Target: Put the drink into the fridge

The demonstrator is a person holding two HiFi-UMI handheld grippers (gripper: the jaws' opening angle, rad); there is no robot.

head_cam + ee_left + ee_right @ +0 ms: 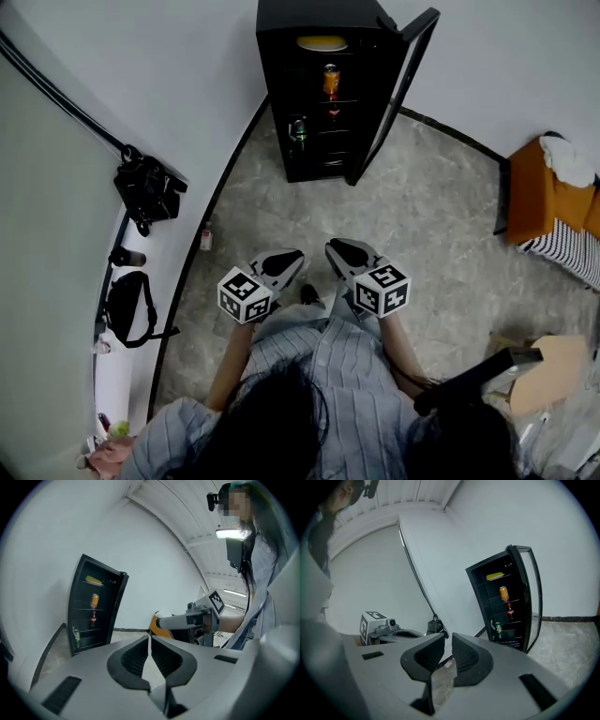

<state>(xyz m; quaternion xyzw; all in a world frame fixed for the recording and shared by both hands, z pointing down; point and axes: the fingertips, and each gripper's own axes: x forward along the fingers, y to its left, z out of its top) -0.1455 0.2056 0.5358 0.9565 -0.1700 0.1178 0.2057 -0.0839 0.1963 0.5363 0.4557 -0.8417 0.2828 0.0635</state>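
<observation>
"Where are your grippers?"

"Both are out in front of me, side by side and pointing at the fridge (319, 19). The left gripper (292, 257) is pressed together on nothing; the right gripper (336, 248) is pressed together too, and it is just as empty."

"And the drink?"

"An orange can (330, 80), a dark bottle (333, 108) with a red label and a green can (298, 129) stand on the shelves inside; the door (398, 84) hangs wide open. A small bottle (206, 237) stands on the floor (422, 216) at the foot of the wall on my left, well apart from both grippers; it is too small for me to read, but I judge that it is the one left to carry."

"How do you do it well?"

"I would spread the left gripper before I reach down; I'd come at the bottle from the room side so the wall doesn't block a jaw; I'd pinch it low on the body and keep it upright. The door is already open, so I wouldn't need the right gripper for it; I'd pick a shelf with free room."
</observation>
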